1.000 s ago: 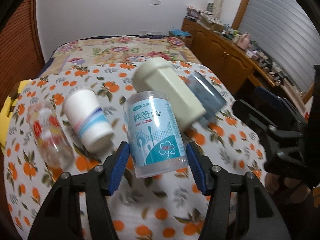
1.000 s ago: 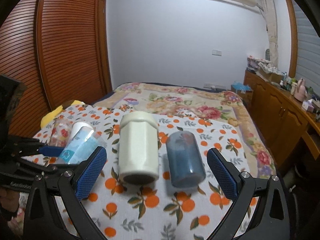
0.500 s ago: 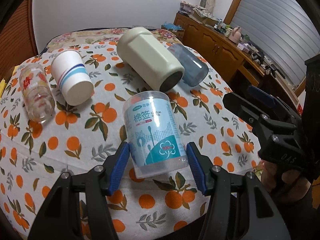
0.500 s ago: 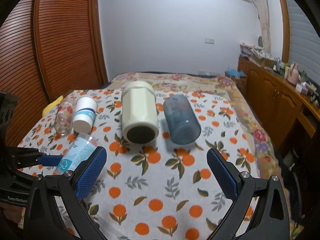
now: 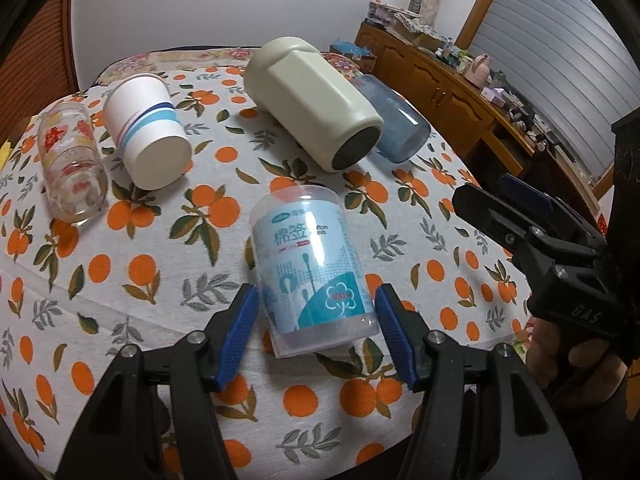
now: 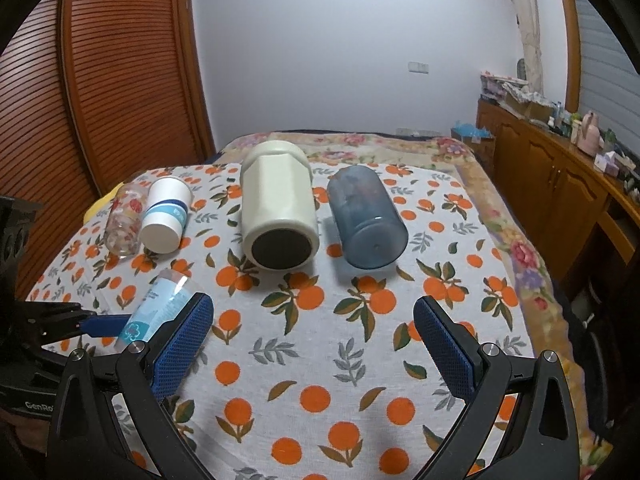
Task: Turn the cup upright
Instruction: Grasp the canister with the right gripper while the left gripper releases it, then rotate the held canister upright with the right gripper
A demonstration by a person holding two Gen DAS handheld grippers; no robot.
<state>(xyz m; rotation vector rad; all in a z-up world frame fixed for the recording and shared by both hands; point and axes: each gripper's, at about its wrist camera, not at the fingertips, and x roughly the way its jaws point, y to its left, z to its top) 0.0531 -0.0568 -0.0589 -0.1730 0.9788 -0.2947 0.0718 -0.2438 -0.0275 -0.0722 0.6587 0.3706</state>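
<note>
A table covered with an orange-printed tablecloth (image 6: 304, 360) is seen in both views. A clear cotton swab container (image 5: 314, 276) is placed between the blue pads of the left gripper (image 5: 316, 320), near the front-left edge of the table; thin gaps are visible between the pads and its wall, so the tongs appear released around it. From the right wrist view the container (image 6: 158, 304) is seen tilted, and it cannot be told whether it rests on the cloth.

The right gripper (image 6: 312, 344) is spread wide and nothing is held in it; it is kept above the front middle of the table.

Four cups are laid on their sides in a row across the far half of the table, with their bottoms turned to the front edge: a floral glass (image 6: 124, 220) nearest the left edge, a white paper cup (image 6: 164, 216) just beside it, a cream cup (image 6: 278, 208) in the middle, and a blue translucent cup (image 6: 366, 220) toward the right edge.
</note>
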